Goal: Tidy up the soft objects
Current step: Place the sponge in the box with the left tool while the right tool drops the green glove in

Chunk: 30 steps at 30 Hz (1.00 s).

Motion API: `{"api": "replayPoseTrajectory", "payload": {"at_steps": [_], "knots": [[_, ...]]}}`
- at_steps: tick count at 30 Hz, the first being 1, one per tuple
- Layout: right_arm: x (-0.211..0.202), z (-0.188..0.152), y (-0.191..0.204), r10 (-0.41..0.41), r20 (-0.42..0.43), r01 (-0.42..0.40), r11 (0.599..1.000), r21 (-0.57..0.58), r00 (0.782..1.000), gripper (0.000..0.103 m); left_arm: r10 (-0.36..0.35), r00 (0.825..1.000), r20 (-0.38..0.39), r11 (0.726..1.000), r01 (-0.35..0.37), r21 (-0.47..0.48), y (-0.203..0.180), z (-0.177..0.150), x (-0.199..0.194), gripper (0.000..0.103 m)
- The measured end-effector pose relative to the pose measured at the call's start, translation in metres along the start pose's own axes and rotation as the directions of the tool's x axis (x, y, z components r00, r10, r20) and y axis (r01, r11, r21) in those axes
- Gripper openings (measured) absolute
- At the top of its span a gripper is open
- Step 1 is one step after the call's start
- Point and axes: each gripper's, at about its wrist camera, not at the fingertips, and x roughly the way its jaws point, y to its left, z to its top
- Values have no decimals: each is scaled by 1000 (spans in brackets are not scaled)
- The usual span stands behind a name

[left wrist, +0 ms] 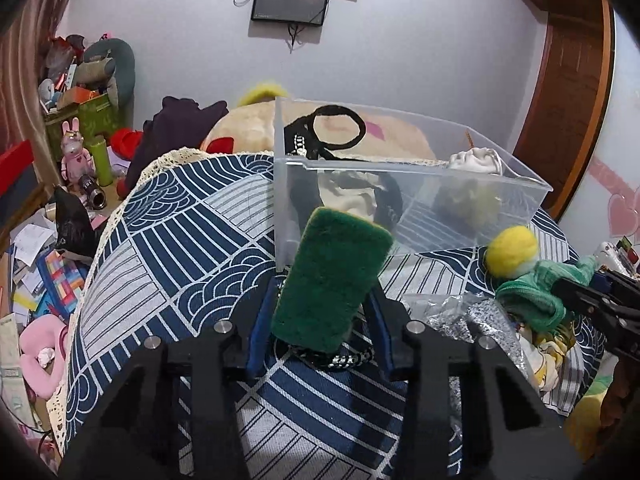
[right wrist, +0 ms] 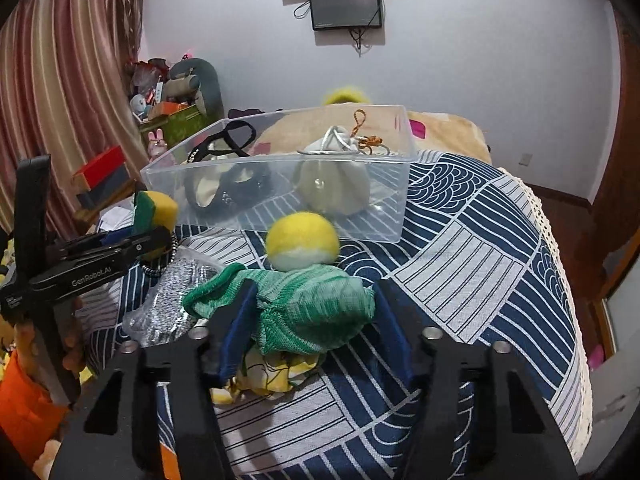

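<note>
Left gripper: your jaws are clamped on the green scouring sponge, which stands upright between them, yellow underside showing in the right wrist view. It sits just in front of the clear plastic bin, near its left corner.

Right gripper: your jaws are closed on the green knitted piece with its yellow pompom pointing toward the bin. It is held just short of the bin's near wall.

Under the grippers: a silver glittery pouch and a yellow-patterned cloth lie in front of the bin, not yet sorted; a black-and-white cord lies below the sponge.

Bin contents: a black-strapped item at the left, a pale drawstring pouch at the right.

Step in hand (judgement): both items are picked and carried; placement is pending.

Next move (judgement): you need to lift each item over the near wall, then release above free floor between the two items inside. Take one hand at a time to avoid crowding.

Surface: a navy-and-white patterned cover with a lace edge, domed around the bin.

Room: behind the bin, a beige blanket, pale wall with two dark screens; striped curtain and clutter to the bin's left.
</note>
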Motion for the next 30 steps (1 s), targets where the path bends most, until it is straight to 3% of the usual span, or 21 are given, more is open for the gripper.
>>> {"api": "replayPoseTrajectory", "payload": {"at_steps": [7,20,30], "knots": [[-7,2,-1,-7,29,7,1000,3,1000,29,-8,999,36,1000,8,6,-3,-1,-14,41],[-42,22,-5,-14,137,11,1000,21,990,28,-32,993,118,999,31,11,-11,13,-50,41],[-55,56,1,-26,239,25,1000,6,971,28,-56,977,207,998,48,44,-23,40,-74,41]]}}
